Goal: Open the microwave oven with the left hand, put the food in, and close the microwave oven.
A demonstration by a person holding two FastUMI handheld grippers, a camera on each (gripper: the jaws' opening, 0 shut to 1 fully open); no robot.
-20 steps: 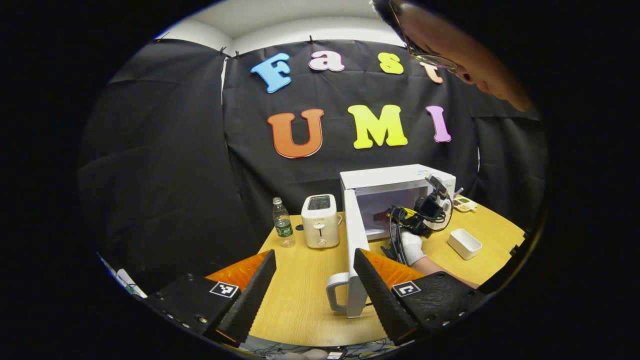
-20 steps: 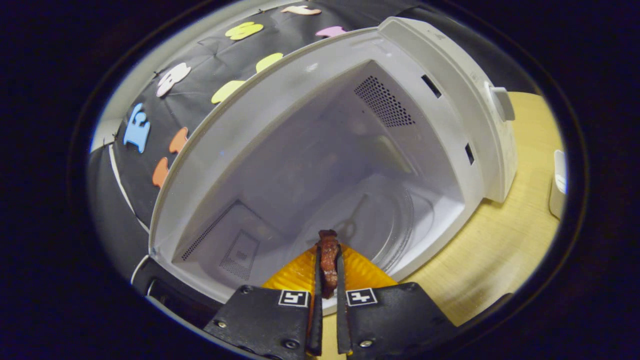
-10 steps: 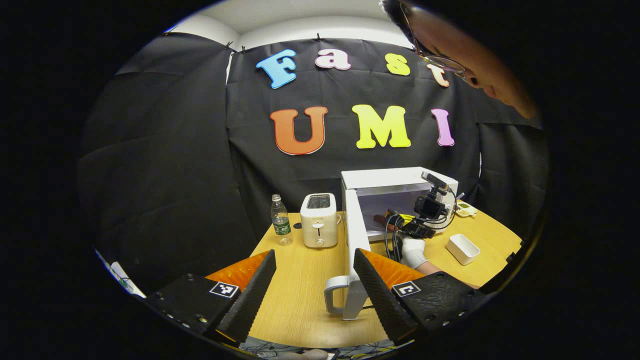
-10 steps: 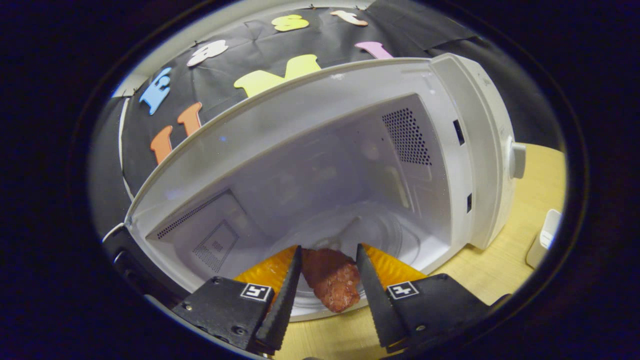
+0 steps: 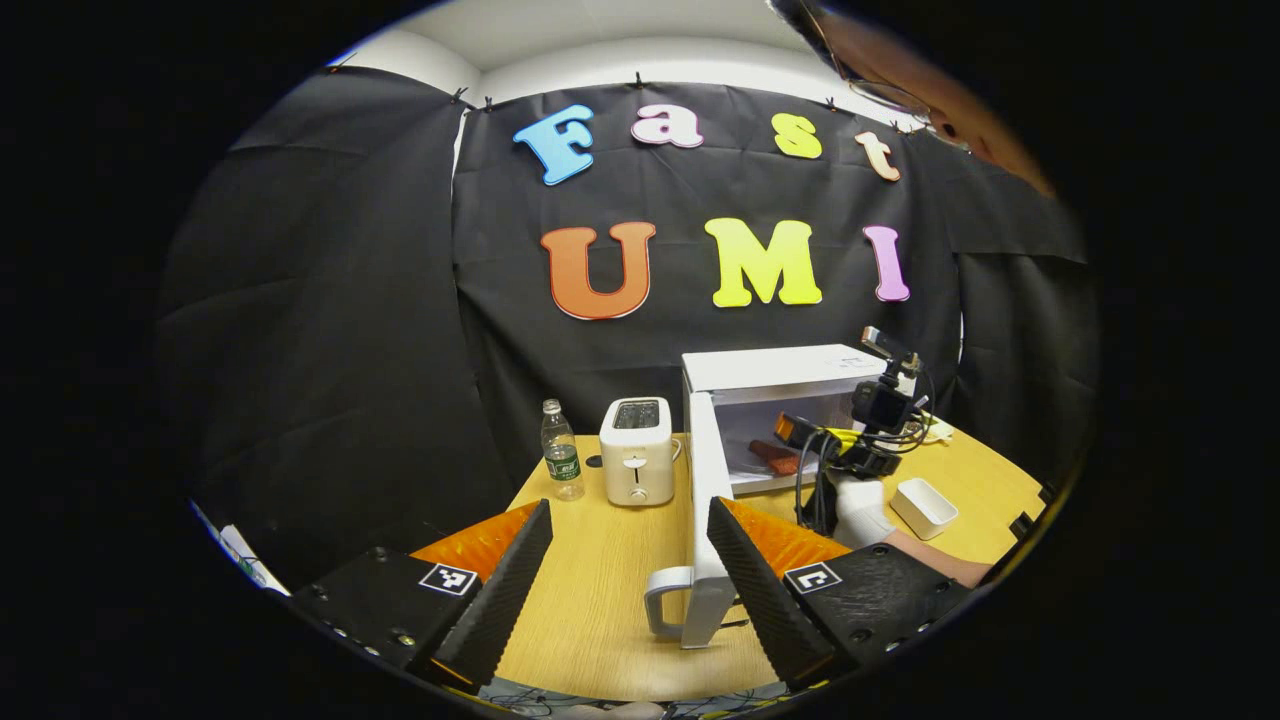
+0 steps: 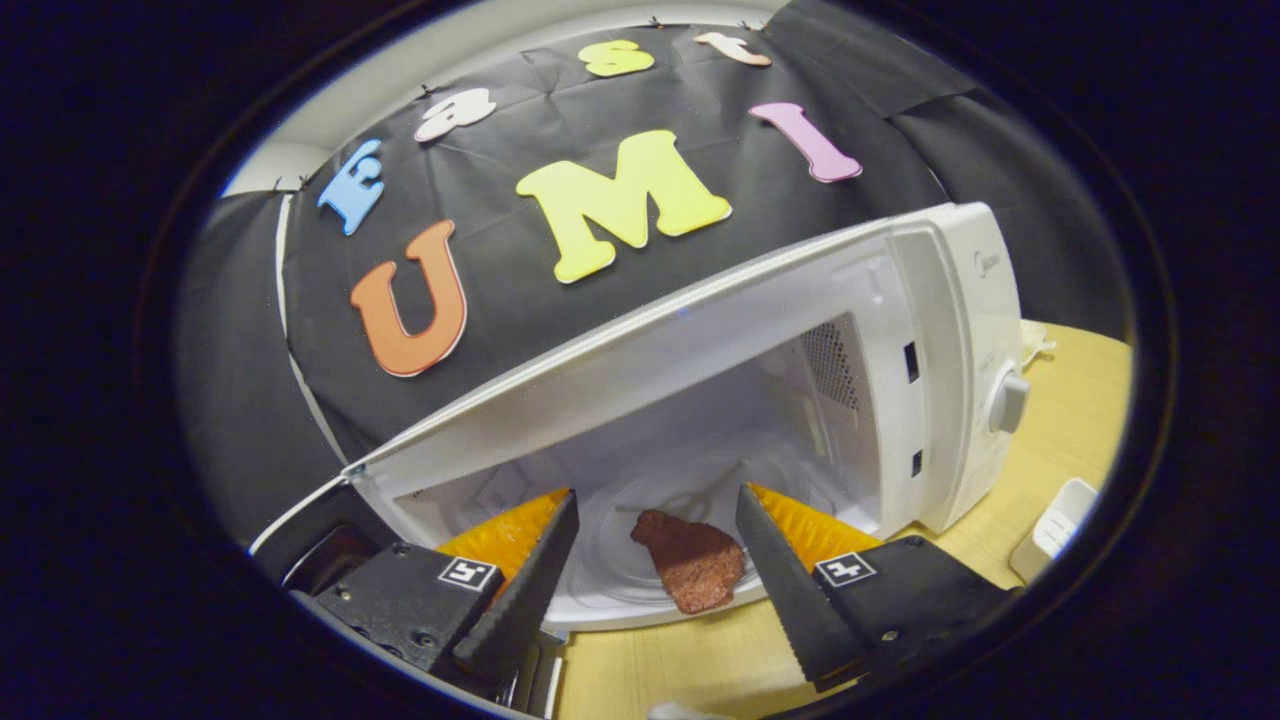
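Left gripper [image 5: 630, 590]: at the bottom of the left gripper view, your tongs are spread wide and grasp nothing.
Door: the white microwave door [image 5: 706, 520] stands swung out, edge-on just right of the gap between your left fingers, its pale loop handle [image 5: 667, 603] low and centre in the frame.
Right gripper [image 6: 655, 575]: at the bottom of the right gripper view, your fingers are released and parted, nothing between them touching either pad; in the left gripper view the same tool [image 5: 860, 440] sits at centre right, in front of the oven mouth.
Food: the reddish-brown slab of meat [image 6: 692, 560] lies on the floor of the white box-shaped microwave oven [image 6: 940, 340], near its front lip, seen between your open right fingers.
Farther off: the cream two-slot toaster [image 5: 638, 450] and the clear plastic bottle with a green label [image 5: 561, 450] stand left of the oven on the light wooden table [image 5: 600, 600]; a small white rectangular dish [image 5: 925, 505] lies to the right.
Step in hand: the food looks placed, so you are at the point of clearing your right hand from the cavity.
Next move: draw the right gripper clear of the door's swing, then bring your left gripper to the door's outer face or handle and push it shut until it latches.
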